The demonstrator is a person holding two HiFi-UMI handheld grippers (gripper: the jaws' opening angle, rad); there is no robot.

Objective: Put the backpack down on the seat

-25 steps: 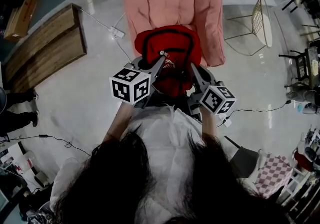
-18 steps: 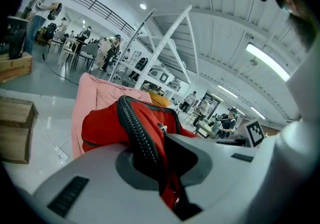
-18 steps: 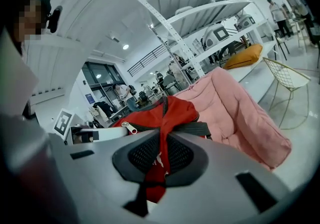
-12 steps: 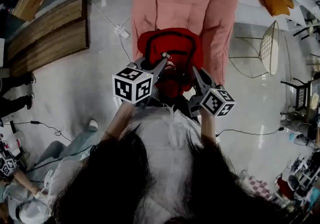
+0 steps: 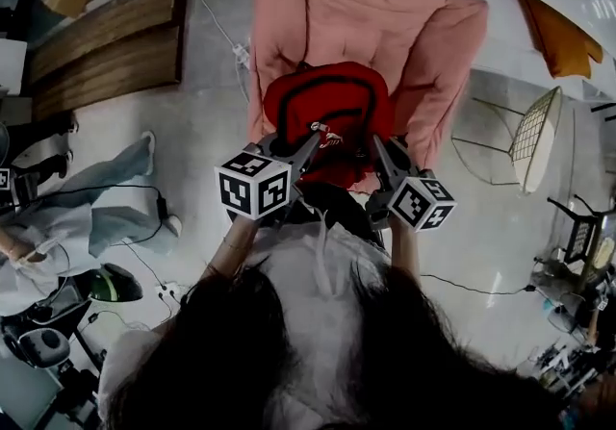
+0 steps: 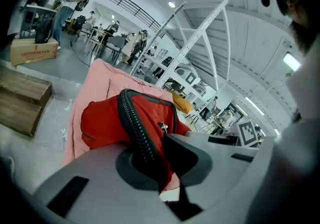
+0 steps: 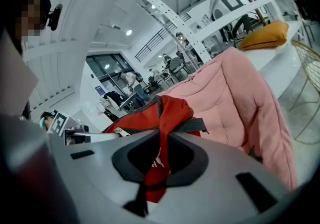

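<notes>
A person holds a red backpack (image 5: 327, 109) at the front edge of a pink armchair (image 5: 358, 10), above its seat, gripping it from both sides. The left claw (image 6: 159, 170) is pressed together on the bag's black ribbed strap (image 6: 134, 125), while the right claw (image 7: 154, 168) pinches a fold of its red fabric. Whether the bag touches the cushion cannot be told.
</notes>
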